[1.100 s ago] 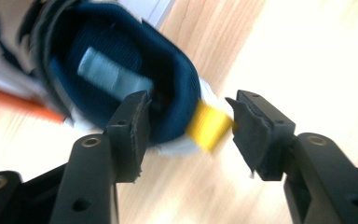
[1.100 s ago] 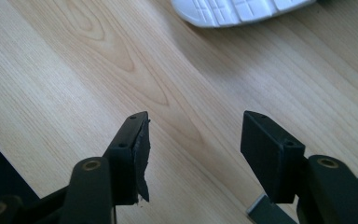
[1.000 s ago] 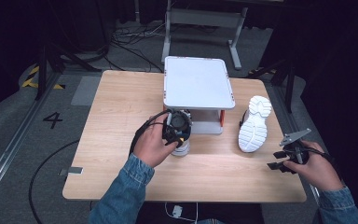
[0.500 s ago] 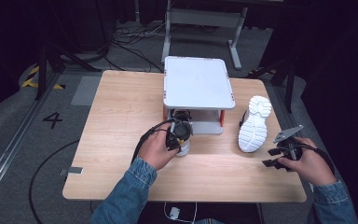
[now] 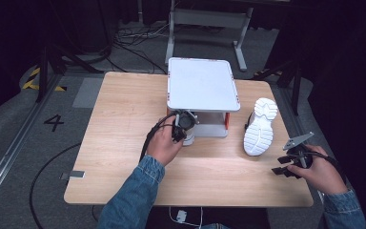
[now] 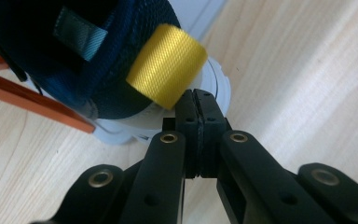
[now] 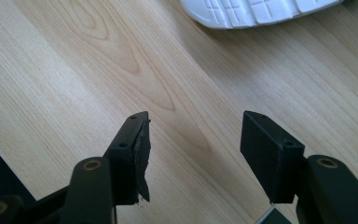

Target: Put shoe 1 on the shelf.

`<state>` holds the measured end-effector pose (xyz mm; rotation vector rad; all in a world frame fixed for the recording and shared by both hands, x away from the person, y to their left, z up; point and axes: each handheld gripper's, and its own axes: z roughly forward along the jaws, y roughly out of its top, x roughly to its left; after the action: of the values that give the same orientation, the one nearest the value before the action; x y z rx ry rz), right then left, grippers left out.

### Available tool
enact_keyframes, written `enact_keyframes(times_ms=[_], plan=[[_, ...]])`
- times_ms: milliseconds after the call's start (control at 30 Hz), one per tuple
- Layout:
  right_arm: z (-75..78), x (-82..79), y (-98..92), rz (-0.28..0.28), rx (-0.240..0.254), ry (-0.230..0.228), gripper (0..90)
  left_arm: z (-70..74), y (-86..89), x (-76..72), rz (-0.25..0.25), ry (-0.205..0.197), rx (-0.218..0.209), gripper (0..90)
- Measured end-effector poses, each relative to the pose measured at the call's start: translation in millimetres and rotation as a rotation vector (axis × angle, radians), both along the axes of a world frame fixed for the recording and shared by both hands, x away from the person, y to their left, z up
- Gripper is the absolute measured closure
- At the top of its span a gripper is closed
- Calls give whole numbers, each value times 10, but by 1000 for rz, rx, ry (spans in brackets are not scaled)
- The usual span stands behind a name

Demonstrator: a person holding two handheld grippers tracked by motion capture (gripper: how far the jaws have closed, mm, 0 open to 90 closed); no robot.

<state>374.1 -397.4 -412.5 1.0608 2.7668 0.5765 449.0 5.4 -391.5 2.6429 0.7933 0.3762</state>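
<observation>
At the near right edge of the desk (image 5: 124, 157), the right hand-held gripper (image 5: 286, 164) is held low over bare wood with its jaws apart and nothing between them; in the right gripper view only the white sole of a shoe is seen beyond the tips. That white shoe (image 5: 259, 126) lies on its side just to the right of the small white shelf (image 5: 201, 86), sole turned up, and has not been gripped. Nearer the middle, the left hand-held gripper (image 5: 180, 131) is set at the heel of a dark blue shoe (image 6: 74, 51) that stands on the desk at the near left corner of the shelf, beside its orange leg (image 6: 32, 100). The jaws have just been closing, and in the left gripper view they are seen pressed together, apparently nipping the lower edge of the yellow heel loop (image 6: 168, 70); how much of the loop is caught cannot be made out. The work is judged to be at an early stage: a hold on the blue shoe seems just taken, nothing has yet been lifted, and the top of the shelf is bare, so both shoes would remain to be placed.
</observation>
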Motion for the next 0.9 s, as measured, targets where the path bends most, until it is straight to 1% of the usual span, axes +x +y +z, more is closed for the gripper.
enact_keyframes(times_ms=[33,67,100,133,167,200,233,267,300,333,400,433,467,533,600,633,667,700,733,767,833,867,900], plan=[[-4,-12,-12,-4,-1,2,434,-20,-11,23,0,-7,-7,897],[-8,-23,-26,-8,-4,5,434,-51,-18,63,-15,-9,-20,883],[-15,-34,-40,-13,-8,10,433,-90,-23,101,-26,-21,-33,835],[-26,-44,-51,-15,-10,12,434,-136,-25,126,-44,-67,-48,790],[-31,-54,-60,-17,-12,13,435,-179,-30,148,-76,-137,-47,762],[-34,-69,-66,-21,-11,15,436,-192,-40,155,-82,-164,-46,728],[-31,-79,-73,-19,-12,16,437,-190,-41,172,-88,-166,-55,711],[-28,-88,-77,-23,-10,15,438,-186,-40,180,-77,-158,-65,702],[-26,-93,-82,-22,-10,12,438,-194,-30,197,-80,-159,-84,695],[-24,-99,-86,-24,-10,11,438,-201,-18,210,-88,-168,-90,678],[-25,-102,-88,-24,-10,10,438,-230,0,229,-90,-210,-97,630],[-27,-102,-87,-23,-11,9,438,-243,9,243,-93,-243,-89,610],[-29,-100,-84,-21,-11,12,438,-259,11,247,-78,-262,-98,584],[-34,-98,-74,-19,-10,12,437,-286,25,266,-77,-307,-107,543],[-33,-96,-65,-16,-7,8,436,-307,42,285,-69,-330,-129,493],[-29,-94,-62,-14,-6,8,436,-310,51,285,-59,-333,-136,508],[-28,-91,-60,-13,-6,7,436,-316,58,288,-60,-335,-145,527],[-28,-87,-56,-12,-5,7,435,-318,62,285,-61,-337,-146,530],[-29,-82,-53,-11,-6,6,434,-319,60,280,-61,-331,-152,514],[-30,-77,-47,-12,-4,6,434,-315,53,271,-51,-319,-159,477],[-26,-65,-40,-5,-3,5,433,-277,45,238,-13,-280,-146,377],[-21,-59,-37,-6,-2,3,433,-244,52,212,9,-259,-149,371],[-16,-52,-35,-7,0,-1,432,-202,66,185,25,-233,-165,372]])
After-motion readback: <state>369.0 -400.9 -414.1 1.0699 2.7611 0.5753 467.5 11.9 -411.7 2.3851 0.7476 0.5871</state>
